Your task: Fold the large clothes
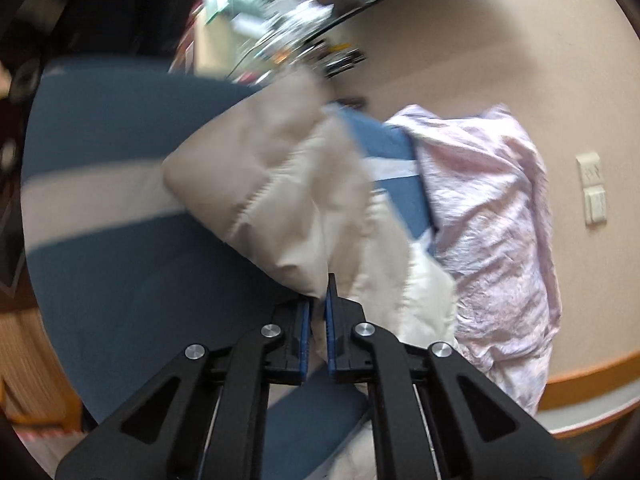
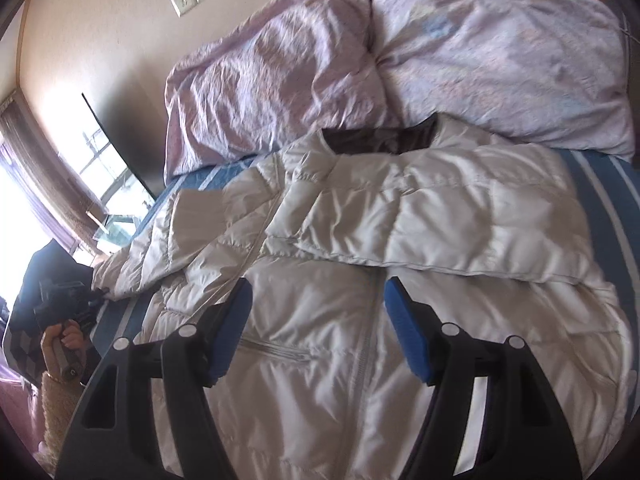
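The pale puffer jacket (image 2: 360, 272) lies spread front-up on the blue striped bed (image 2: 608, 200), its collar toward the rumpled lilac duvet (image 2: 460, 52) at the far side and its zip running straight toward the right wrist camera, so the body's long axis points from collar to hem along the right claw's line of sight. One sleeve is already laid crosswise over the chest; the other sleeve (image 1: 256, 184) trails off toward the bed's window-side edge. That outlying sleeve is what the next move seems to depend on, and the left claw (image 1: 318, 308) is plainly the nearer one: its blue pads are pinched together on a fold of the cuff end, with the sleeve rising away from it toward the jacket body beyond. The right claw (image 2: 316, 300) hangs over the lower front of the jacket with its jaws standing wide, nothing between them, straddling the zip line. I judge the sleeve has to travel across the body's axis, toward the zip, to lie over the chest like its twin.
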Demonstrator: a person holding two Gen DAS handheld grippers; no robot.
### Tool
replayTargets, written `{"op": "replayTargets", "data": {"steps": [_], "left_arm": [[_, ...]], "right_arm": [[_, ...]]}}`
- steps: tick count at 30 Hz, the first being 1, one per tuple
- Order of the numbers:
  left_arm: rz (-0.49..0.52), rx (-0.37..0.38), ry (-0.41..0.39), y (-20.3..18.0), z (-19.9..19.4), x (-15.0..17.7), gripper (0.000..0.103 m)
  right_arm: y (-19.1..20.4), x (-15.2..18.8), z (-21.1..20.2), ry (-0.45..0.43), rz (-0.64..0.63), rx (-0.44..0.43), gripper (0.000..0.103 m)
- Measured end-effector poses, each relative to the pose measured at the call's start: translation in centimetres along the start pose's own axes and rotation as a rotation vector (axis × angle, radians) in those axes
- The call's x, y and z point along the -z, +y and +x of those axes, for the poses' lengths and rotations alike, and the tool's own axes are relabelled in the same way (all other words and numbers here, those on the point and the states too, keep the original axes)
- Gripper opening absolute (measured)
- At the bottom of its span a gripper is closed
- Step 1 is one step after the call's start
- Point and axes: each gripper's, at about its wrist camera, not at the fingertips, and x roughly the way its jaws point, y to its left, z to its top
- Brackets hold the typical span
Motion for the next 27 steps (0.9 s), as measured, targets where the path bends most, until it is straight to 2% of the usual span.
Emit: {"op": "replayTargets", "data": {"steps": [7,11,14,16,20,24,27], "left_arm": [[0.273,0.089,-0.103,-11.0,-3.9,1.0,0.004],[0.483,0.164,-0.129,-18.8,-5.4,4.6,0.004],[0.609,0.228,-0.112,-23.4,-5.1,8.1,0.004],[0.701,0.288,-0.061,-26.7,-4.3,11.7,0.003],[0.829,0.363,0.076,-30.3,-1.3,18.6,0.003],[0.927,0.385,0.195,-31.4,1.8,24.4,0.003],[0.990,0.368,0.283,-30.9,4.2,28.0,0.003]], "right_arm": [[-2.2,0.2,-3.4,-0.085,0.024,0.040,0.073],[-3.9,0.3,-4.4,-0.100,0.052,0.049,0.073],[-5.4,0.4,-5.0,-0.114,0.083,0.062,0.073],[-6.4,0.5,-5.4,-0.122,0.107,0.074,0.073],[-8.3,0.9,-6.2,-0.131,0.143,0.097,0.073],[-10.3,1.2,-6.7,-0.138,0.174,0.127,0.073],[-11.2,1.4,-6.8,-0.135,0.192,0.143,0.073]]}}
